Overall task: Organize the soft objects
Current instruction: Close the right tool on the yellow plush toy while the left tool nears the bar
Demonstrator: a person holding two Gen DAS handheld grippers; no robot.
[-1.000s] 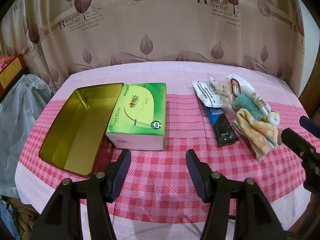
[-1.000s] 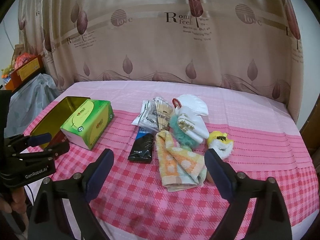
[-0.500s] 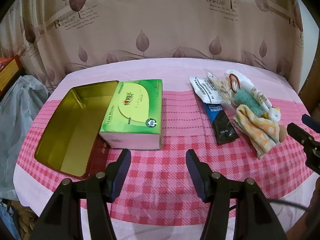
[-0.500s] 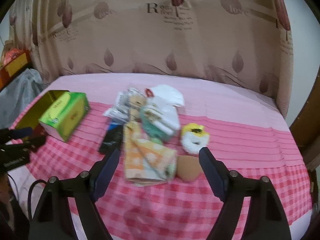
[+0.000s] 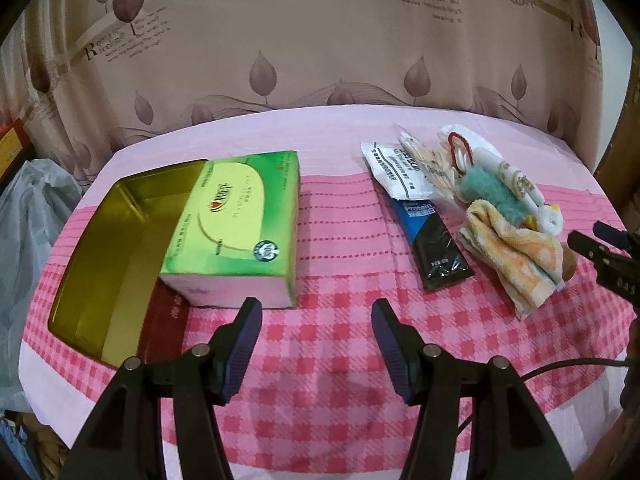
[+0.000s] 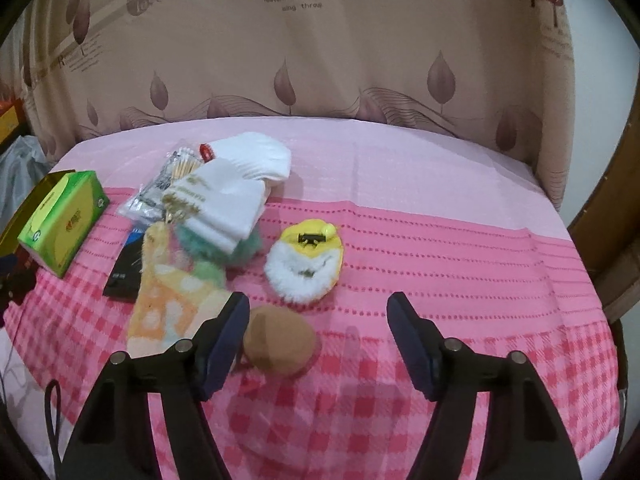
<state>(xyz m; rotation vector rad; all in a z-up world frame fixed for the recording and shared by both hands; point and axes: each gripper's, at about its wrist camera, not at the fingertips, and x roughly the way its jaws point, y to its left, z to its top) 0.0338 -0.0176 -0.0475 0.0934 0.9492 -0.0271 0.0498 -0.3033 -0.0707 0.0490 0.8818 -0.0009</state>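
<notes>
Left gripper (image 5: 316,320) first: from my left wrist camera its fingers stand well apart with nothing between them, hovering over the checked tablecloth (image 5: 344,360). At about eleven o'clock from it sits the green tissue box (image 5: 236,224), touching the open gold tin (image 5: 108,248) at ten o'clock. Over at two o'clock lies the heap of soft things, with the orange towel (image 5: 516,256) nearest and a dark protein sachet (image 5: 436,248) just beside it.

From the right wrist camera, the right gripper (image 6: 318,312) is spread wide too, holding nothing. A brown sponge puff (image 6: 278,344) lies just beside its left finger (image 6: 224,340), toward seven o'clock from the midpoint. At twelve o'clock is the yellow-and-white plush toy (image 6: 306,264), and at ten o'clock the white socks (image 6: 236,200) lie over a teal fluffy piece (image 6: 212,256).

I judge the puff light and squashy, so it should compress rather than slip. I would take it across its middle with a gentle close. The tin looks the likely destination.
</notes>
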